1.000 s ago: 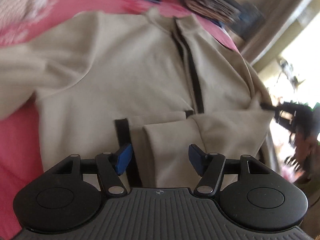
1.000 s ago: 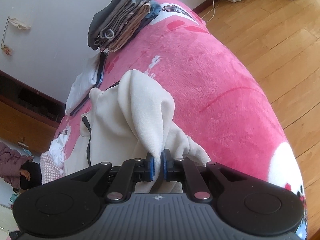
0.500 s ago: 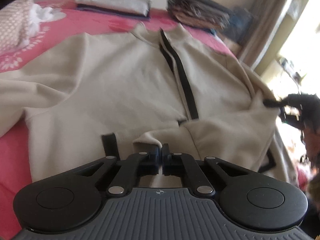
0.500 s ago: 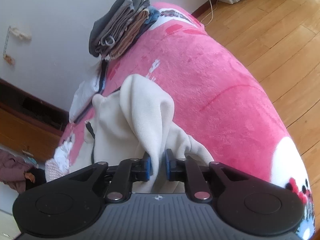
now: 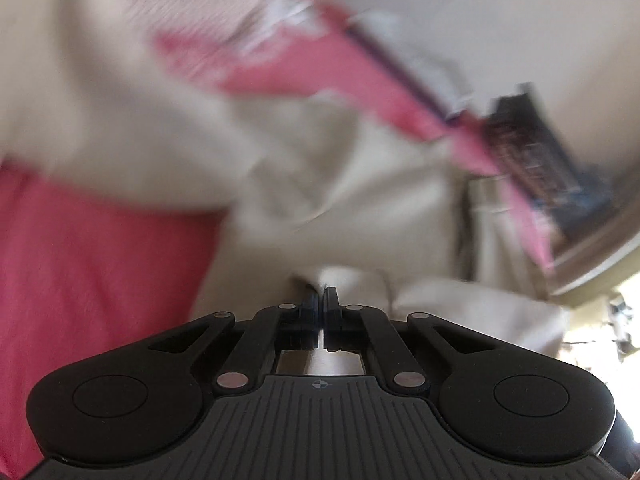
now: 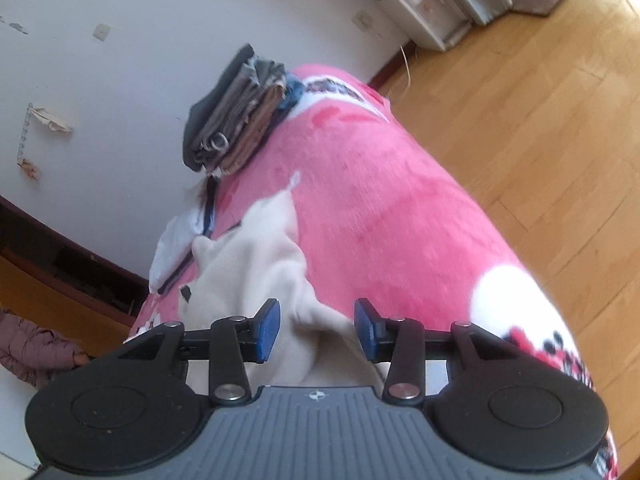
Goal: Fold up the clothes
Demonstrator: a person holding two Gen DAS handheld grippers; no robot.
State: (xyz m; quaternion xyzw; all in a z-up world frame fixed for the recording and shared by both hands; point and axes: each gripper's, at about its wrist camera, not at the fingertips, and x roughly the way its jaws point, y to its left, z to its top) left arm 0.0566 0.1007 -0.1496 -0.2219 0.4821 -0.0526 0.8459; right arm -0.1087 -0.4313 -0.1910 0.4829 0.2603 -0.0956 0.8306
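A cream zip-up jacket (image 5: 320,184) with dark trim lies spread on a pink bed cover (image 5: 100,272). The left wrist view is blurred by motion. My left gripper (image 5: 323,300) is shut on a fold of the jacket near its hem, and the cloth bunches just beyond the fingertips. In the right wrist view the jacket (image 6: 256,264) sits in a rumpled heap on the pink cover (image 6: 400,232). My right gripper (image 6: 316,328) is open, its blue pads (image 6: 267,330) on either side of a loose ridge of cream cloth.
A stack of folded dark and brown clothes (image 6: 236,120) sits at the far end of the bed by the white wall. A white garment with a dark zip (image 6: 180,248) lies beside the jacket. Wooden floor (image 6: 540,120) runs along the bed's right side, and a white cabinet (image 6: 440,4) stands farther off.
My left gripper closed on the jacket's hem fold and is now swinging fast, blurring its view. My right gripper opened and let go of the cream cloth, which has dropped lower.
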